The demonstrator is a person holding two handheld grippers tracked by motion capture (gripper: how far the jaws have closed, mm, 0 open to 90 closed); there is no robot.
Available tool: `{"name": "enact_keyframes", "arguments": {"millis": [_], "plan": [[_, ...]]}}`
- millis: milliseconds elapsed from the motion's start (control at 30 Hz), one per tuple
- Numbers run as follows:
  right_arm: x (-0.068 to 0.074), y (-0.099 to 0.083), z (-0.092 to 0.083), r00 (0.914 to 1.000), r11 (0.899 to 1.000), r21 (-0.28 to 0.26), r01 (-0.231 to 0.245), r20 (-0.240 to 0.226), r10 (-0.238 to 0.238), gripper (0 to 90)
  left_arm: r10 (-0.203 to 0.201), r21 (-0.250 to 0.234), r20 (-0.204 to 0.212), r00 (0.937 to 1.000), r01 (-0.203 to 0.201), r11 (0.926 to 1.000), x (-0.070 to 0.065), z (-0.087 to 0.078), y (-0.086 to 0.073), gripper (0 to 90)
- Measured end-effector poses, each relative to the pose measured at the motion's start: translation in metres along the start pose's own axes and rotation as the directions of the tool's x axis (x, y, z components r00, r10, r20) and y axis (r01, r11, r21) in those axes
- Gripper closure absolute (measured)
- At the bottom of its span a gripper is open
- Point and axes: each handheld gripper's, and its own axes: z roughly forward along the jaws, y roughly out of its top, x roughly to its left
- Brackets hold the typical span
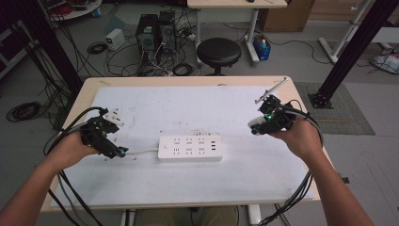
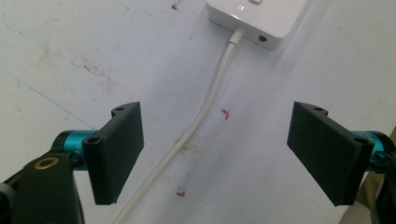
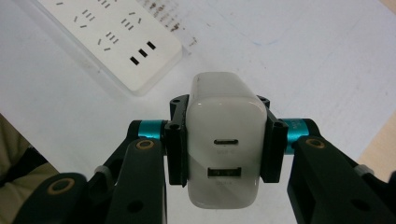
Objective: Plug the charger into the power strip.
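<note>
The right tongs clamp a white charger above the desk, right of the power strip. The left tongs stand wide over the strip's cable. Next likely step: steadying the strip, then aligning the charger's prongs with a socket.

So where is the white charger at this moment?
The white charger is clamped in the right gripper, held above the table's right side, to the right of the power strip.
</note>
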Motion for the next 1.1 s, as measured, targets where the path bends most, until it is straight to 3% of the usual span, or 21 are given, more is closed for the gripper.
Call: {"name": "enact_keyframes", "arguments": {"millis": [133, 300, 367, 400, 433, 467, 500, 567, 700, 767, 800, 833, 867, 900, 933, 967, 1033, 1100], "plan": [[0.005, 0.010, 0.006, 0.9994, 0.999, 0.006, 0.035, -0.003, -0.035, 61.8, -0.010, -0.012, 0.009, 0.9999, 0.010, 0.9999, -0.002, 0.005, -0.003, 18.6], [0.009, 0.027, 0.017, 0.9962, 0.997, 0.002, 0.080, -0.034, -0.080, 61.8, 0.021, -0.013, 0.016, 0.9996, -0.021, 0.9997, -0.005, 0.007, -0.006, 18.6], [0.017, 0.039, 0.028, 0.9862, 0.987, 0.007, 0.161, -0.042, -0.160, 61.8, 0.022, -0.016, 0.020, 0.9996, -0.021, 0.9996, -0.006, 0.008, -0.008, 18.6], [0.017, 0.039, 0.028, 0.9862, 0.987, 0.007, 0.161, -0.042, -0.160, 61.8, 0.021, -0.018, 0.022, 0.9995, -0.020, 0.9996, -0.007, 0.009, -0.009, 18.6], [0.022, 0.049, 0.037, 0.9757, 0.977, 0.007, 0.215, -0.044, -0.215, 61.8, 0.013, -0.025, 0.025, 0.9996, -0.012, 0.9996, -0.007, 0.009, -0.010, 18.6], [0.026, 0.054, 0.042, 0.9696, 0.971, 0.008, 0.239, -0.055, -0.238, 61.9, 0.022, -0.015, 0.022, 0.9995, -0.021, 0.9997, -0.006, 0.009, -0.011, 18.6], [0.026, 0.054, 0.042, 0.9696, 0.971, 0.008, 0.239, -0.055, -0.238, 61.9, 0.022, -0.011, 0.018, 0.9996, -0.022, 0.9997, -0.006, 0.010, -0.012, 18.6], [0.033, 0.063, 0.051, 0.9543, 0.956, 0.018, 0.291, -0.075, -0.289, 61.9, 0.022, 0.003, 0.012, 0.9997, -0.022, 0.9998, -0.006, 0.011, -0.013, 18.6], [0.047, 0.079, 0.071, 0.9095, 0.911, 0.054, 0.408, -0.110, -0.401, 61.9, 0.039, 0.019, 0.003, 0.9992, -0.039, 0.9990, -0.009, 0.013, -0.012, 18.6], [0.053, 0.085, 0.081, 0.8939, 0.893, 0.081, 0.442, -0.122, -0.431, 61.9, 0.032, 0.005, 0.002, 0.9995, -0.032, 0.9995, -0.010, 0.014, -0.011, 18.6], [0.059, 0.088, 0.092, 0.8746, 0.871, 0.106, 0.480, -0.132, -0.467, 61.9, 0.038, 0.008, 0.004, 0.9993, -0.038, 0.9992, -0.011, 0.014, -0.010, 18.6], [0.059, 0.088, 0.092, 0.8746, 0.871, 0.106, 0.480, -0.132, -0.467, 61.9, 0.038, 0.010, 0.004, 0.9993, -0.038, 0.9992, -0.011, 0.014, -0.009, 18.6], [0.061, 0.089, 0.097, 0.8621, 0.857, 0.111, 0.503, -0.137, -0.488, 61.9, 0.038, 0.005, 0.003, 0.9993, -0.038, 0.9993, -0.011, 0.015, -0.009, 18.6], [0.065, 0.089, 0.101, 0.8580, 0.849, 0.131, 0.511, -0.137, -0.495, 61.9, 0.035, 0.007, 0.005, 0.9994, -0.035, 0.9993, -0.011, 0.015, -0.008, 18.6], [0.069, 0.091, 0.110, 0.8391, 0.826, 0.151, 0.543, -0.142, -0.525, 61.9, 0.040, 0.010, 0.003, 0.9992, -0.040, 0.9992, -0.011, 0.015, -0.008, 18.6], [0.069, 0.091, 0.110, 0.8391, 0.826, 0.151, 0.543, -0.142, -0.525, 61.9, 0.040, 0.013, 0.004, 0.9992, -0.040, 0.9991, -0.010, 0.015, -0.008, 18.6], [0.073, 0.092, 0.117, 0.8280, 0.813, 0.162, 0.560, -0.149, -0.541, 61.9, 0.030, 0.005, 0.005, 0.9995, -0.030, 0.9995, -0.009, 0.016, -0.009, 18.6], [0.076, 0.094, 0.123, 0.8236, 0.807, 0.170, 0.566, -0.154, -0.546, 61.9, 0.020, 0.002, 0.005, 0.9998, -0.020, 0.9998, -0.008, 0.016, -0.009, 18.7]]}}
